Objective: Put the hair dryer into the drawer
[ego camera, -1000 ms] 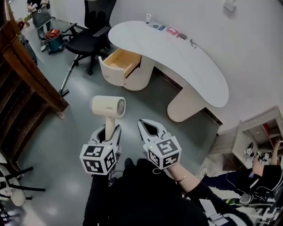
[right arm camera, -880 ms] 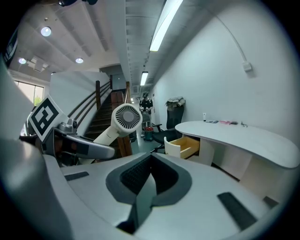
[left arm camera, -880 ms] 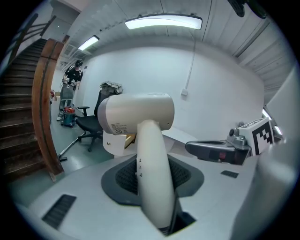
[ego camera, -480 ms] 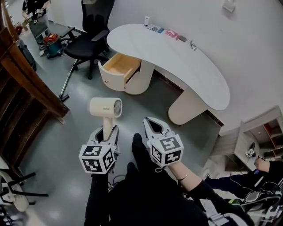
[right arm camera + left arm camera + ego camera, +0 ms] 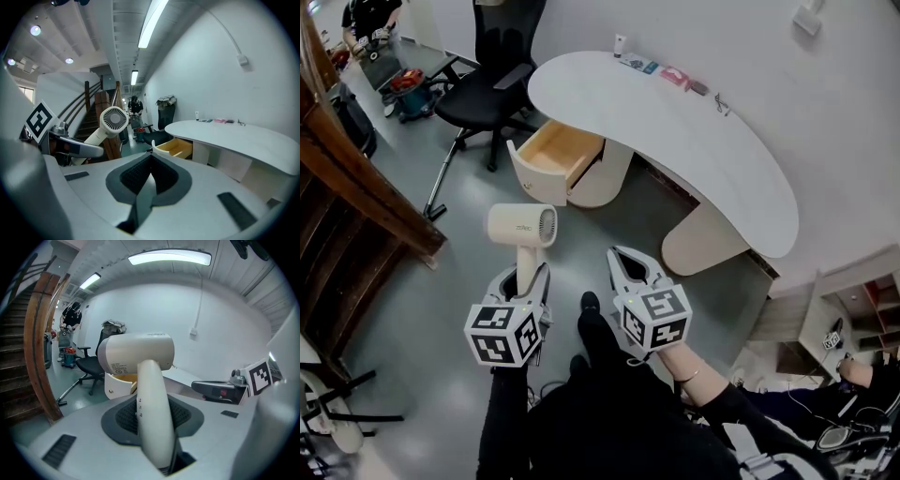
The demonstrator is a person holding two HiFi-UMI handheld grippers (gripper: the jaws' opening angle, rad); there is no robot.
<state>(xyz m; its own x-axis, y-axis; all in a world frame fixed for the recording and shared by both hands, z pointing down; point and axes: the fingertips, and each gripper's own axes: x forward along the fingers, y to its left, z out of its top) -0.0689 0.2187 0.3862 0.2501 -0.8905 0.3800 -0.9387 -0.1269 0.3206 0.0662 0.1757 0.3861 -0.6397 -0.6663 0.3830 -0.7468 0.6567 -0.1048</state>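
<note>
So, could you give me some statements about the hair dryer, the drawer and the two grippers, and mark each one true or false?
1. The left gripper grips the hair dryer by its handle. True.
2. The drawer is closed. False: it is pulled out and its wooden inside shows.
3. The hair dryer lies in the drawer. False: it stands upright in the left gripper, apart from the drawer.
4. The right gripper holds nothing. True.
5. A black office chair stands near the white desk. True.
</note>
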